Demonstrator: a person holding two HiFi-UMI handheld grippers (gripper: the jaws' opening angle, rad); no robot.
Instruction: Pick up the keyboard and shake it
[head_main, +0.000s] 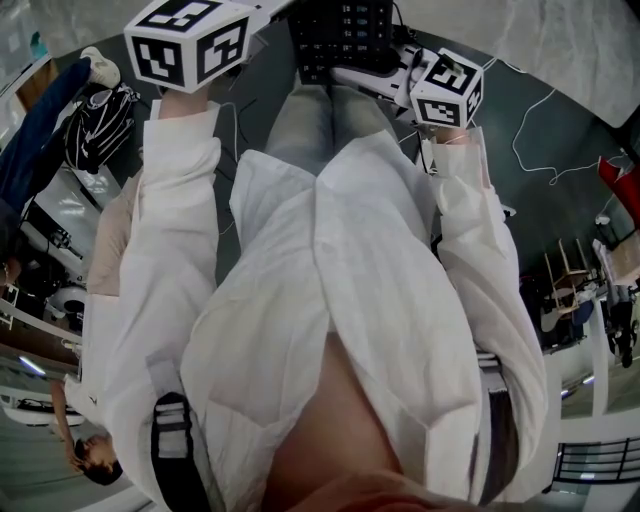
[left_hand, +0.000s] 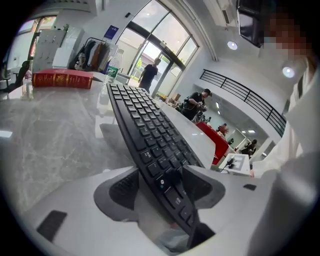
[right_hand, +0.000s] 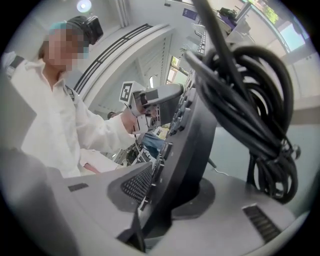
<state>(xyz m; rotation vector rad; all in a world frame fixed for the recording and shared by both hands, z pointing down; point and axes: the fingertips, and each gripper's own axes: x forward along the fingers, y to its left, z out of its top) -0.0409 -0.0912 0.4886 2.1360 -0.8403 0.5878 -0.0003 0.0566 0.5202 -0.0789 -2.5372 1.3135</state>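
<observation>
A black keyboard is off the table, held between my two grippers in front of my body. In the left gripper view it runs away from me, tilted, key side up and to the right. My left gripper is shut on its near end, one pad on the keys. My right gripper is shut on the opposite end of the keyboard, which stands on edge between its jaws. A coiled black cable hangs beside the keyboard's underside. Both marker cubes show in the head view.
A grey marble table lies under and left of the keyboard, with a red book and a bottle at its far end. People stand in the background. Loose white cables lie on the dark floor.
</observation>
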